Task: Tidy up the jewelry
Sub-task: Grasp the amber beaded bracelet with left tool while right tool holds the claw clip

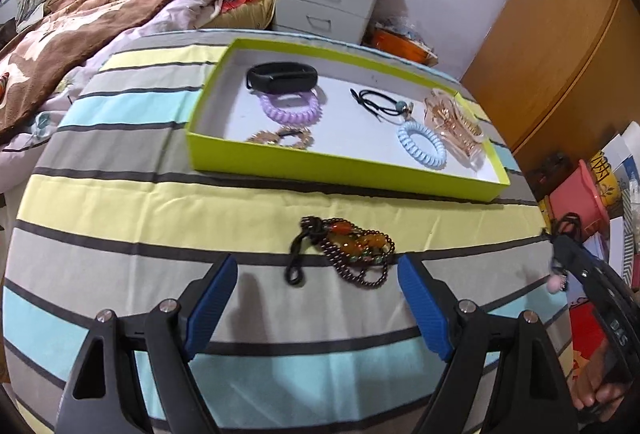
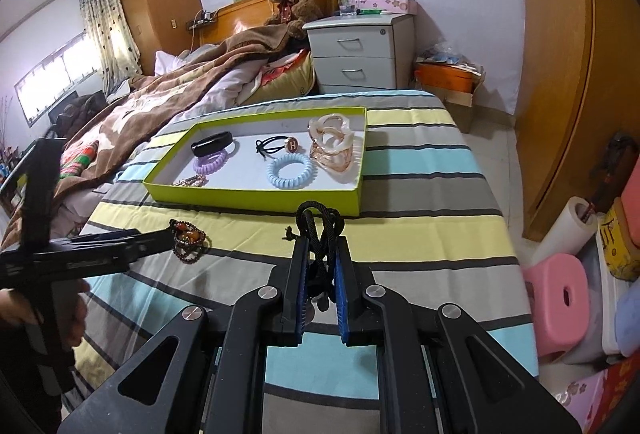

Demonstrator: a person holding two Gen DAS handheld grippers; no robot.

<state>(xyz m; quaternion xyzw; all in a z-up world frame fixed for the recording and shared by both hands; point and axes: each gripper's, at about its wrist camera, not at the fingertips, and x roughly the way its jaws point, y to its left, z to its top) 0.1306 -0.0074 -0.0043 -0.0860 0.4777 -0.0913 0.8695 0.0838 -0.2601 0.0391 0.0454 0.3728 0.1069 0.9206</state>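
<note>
A lime-green tray (image 1: pixel 320 170) (image 2: pixel 256 196) lies on the striped cloth. It holds a black band (image 1: pixel 282 76), a purple coil tie (image 1: pixel 292 106), a blue coil tie (image 1: pixel 422 144) (image 2: pixel 290 170), a black hair tie (image 1: pixel 380 102), a clear claw clip (image 1: pixel 454 126) (image 2: pixel 332 144) and a gold piece (image 1: pixel 280 138). A dark bead bracelet with amber stones (image 1: pixel 352 250) (image 2: pixel 188 236) lies on the cloth in front of the tray. My left gripper (image 1: pixel 316 274) is open, its jaws either side of the bracelet. My right gripper (image 2: pixel 320 258) is shut on a black cord loop (image 2: pixel 320 226).
A bed with a brown blanket (image 2: pixel 160 86) lies at left. A white nightstand (image 2: pixel 356 54) and a teddy bear (image 2: pixel 288 0) stand behind. A wooden wardrobe (image 2: pixel 560 74), a pink stool (image 2: pixel 560 294) and boxes are on the right, off the table's edge.
</note>
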